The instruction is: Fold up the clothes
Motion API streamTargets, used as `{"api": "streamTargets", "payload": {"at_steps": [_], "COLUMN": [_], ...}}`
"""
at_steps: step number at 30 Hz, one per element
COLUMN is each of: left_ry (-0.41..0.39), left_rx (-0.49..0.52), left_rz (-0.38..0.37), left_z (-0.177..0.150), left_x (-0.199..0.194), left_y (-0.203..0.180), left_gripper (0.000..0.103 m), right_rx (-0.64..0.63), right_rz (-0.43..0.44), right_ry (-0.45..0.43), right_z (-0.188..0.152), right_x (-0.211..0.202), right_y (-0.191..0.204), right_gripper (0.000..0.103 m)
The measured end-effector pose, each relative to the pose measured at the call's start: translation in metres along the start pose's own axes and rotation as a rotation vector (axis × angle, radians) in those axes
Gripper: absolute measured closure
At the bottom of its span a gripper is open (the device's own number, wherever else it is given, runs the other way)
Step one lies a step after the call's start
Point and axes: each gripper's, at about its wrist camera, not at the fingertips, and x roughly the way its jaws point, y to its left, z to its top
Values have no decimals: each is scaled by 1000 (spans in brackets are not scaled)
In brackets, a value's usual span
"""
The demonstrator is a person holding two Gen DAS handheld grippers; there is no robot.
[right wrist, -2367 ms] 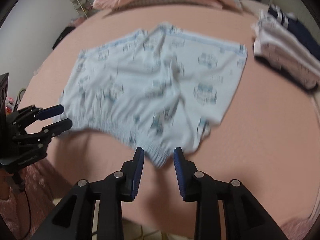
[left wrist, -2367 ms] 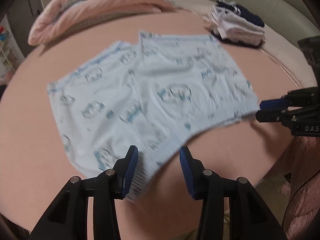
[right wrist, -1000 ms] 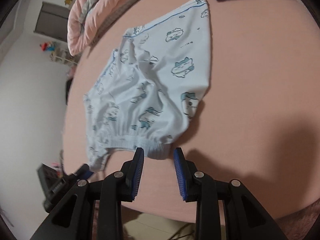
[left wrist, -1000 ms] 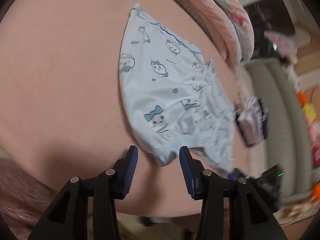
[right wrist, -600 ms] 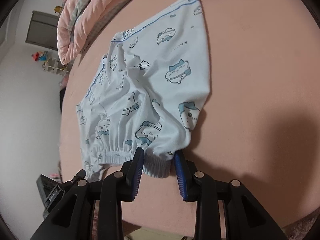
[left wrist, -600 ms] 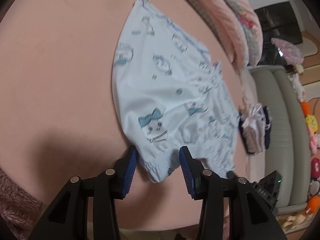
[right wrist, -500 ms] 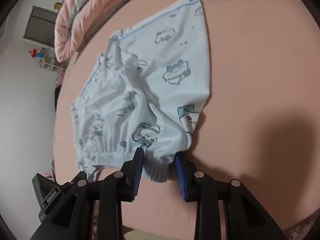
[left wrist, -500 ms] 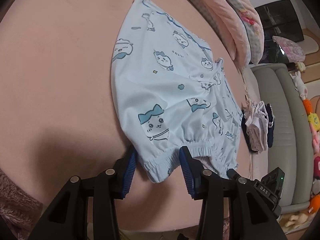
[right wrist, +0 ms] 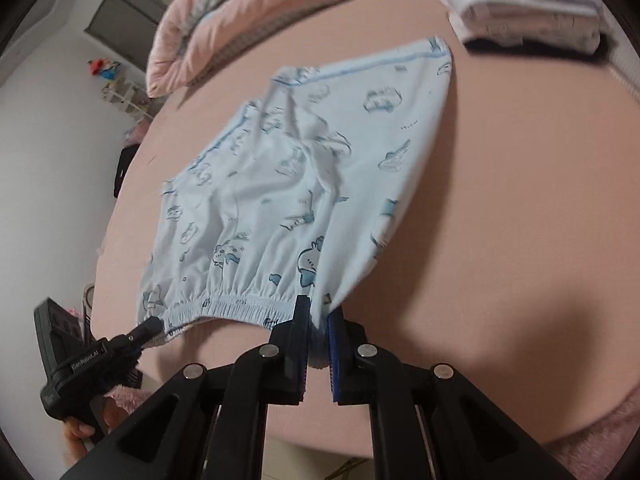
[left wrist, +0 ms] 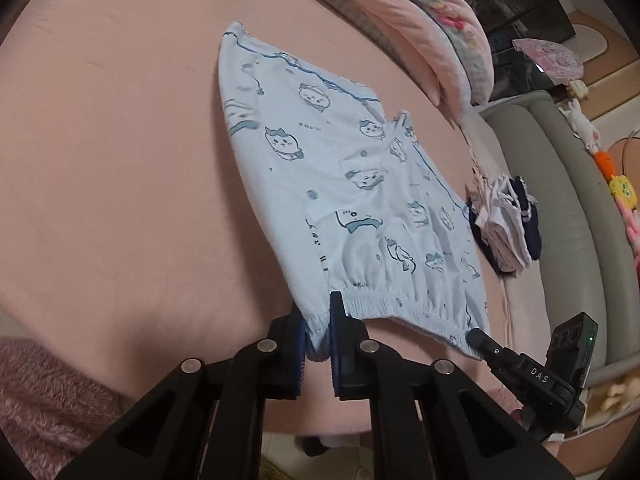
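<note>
Pale blue shorts [left wrist: 340, 184] [right wrist: 304, 176] printed with cartoon animals lie on the pink bed sheet [left wrist: 112, 168], hems away from me. Their elastic waistband [left wrist: 400, 306] is lifted off the sheet and stretched between both grippers. My left gripper [left wrist: 318, 340] is shut on the waistband's left corner. My right gripper [right wrist: 318, 330] is shut on the right corner. Each gripper shows in the other's view: the right one [left wrist: 478, 336] at lower right, the left one [right wrist: 150, 326] at lower left, with a hand [right wrist: 80, 436] under it.
A stack of folded clothes [left wrist: 504, 228] [right wrist: 524, 16] sits on the bed beyond the shorts' right side. A rolled pink quilt [left wrist: 420, 28] [right wrist: 256, 12] lies along the far edge. A grey-green sofa [left wrist: 560, 200] stands to the right, a fuzzy pink cloth [left wrist: 48, 400] at lower left.
Both grippers have closed on the waistband corners, which earlier lay between open fingers. The waistband is now raised and pulled taut between them.
</note>
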Motion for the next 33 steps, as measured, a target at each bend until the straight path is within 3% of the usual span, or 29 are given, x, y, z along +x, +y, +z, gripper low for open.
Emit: {"api": "streamTargets", "payload": {"at_steps": [5, 15, 18, 21, 23, 26, 28, 31, 33], "left_ry": [14, 79, 163, 173, 117, 35, -9, -6, 10], "left_rx": [-16, -6, 62, 75, 98, 109, 155, 257, 314], "left_rz": [-17, 34, 116, 152, 228, 291, 267, 180, 122], "left_z": [-11, -21, -24, -20, -15, -8, -2, 3, 4], "left_x": [-12, 1, 24, 17, -4, -32, -42, -33, -21], "left_y": [5, 18, 19, 13, 9, 4, -9, -31, -47], "left_gripper": [95, 95, 92, 86, 67, 65, 65, 65, 65], "right_rx": [36, 68, 77, 83, 88, 95, 66, 3, -46], "right_rz": [25, 0, -1, 3, 6, 9, -36, -129, -173], "right_ry": [12, 83, 103, 121, 133, 139, 105, 55, 31], "right_z": [-13, -30, -31, -28, -26, -22, -12, 7, 26], "right_x": [-9, 3, 4, 2, 1, -5, -17, -32, -27], "right_y": [-9, -30, -35, -39, -42, -47, -47, -45, -41], "right_gripper": [97, 97, 96, 94, 89, 86, 86, 85, 77]}}
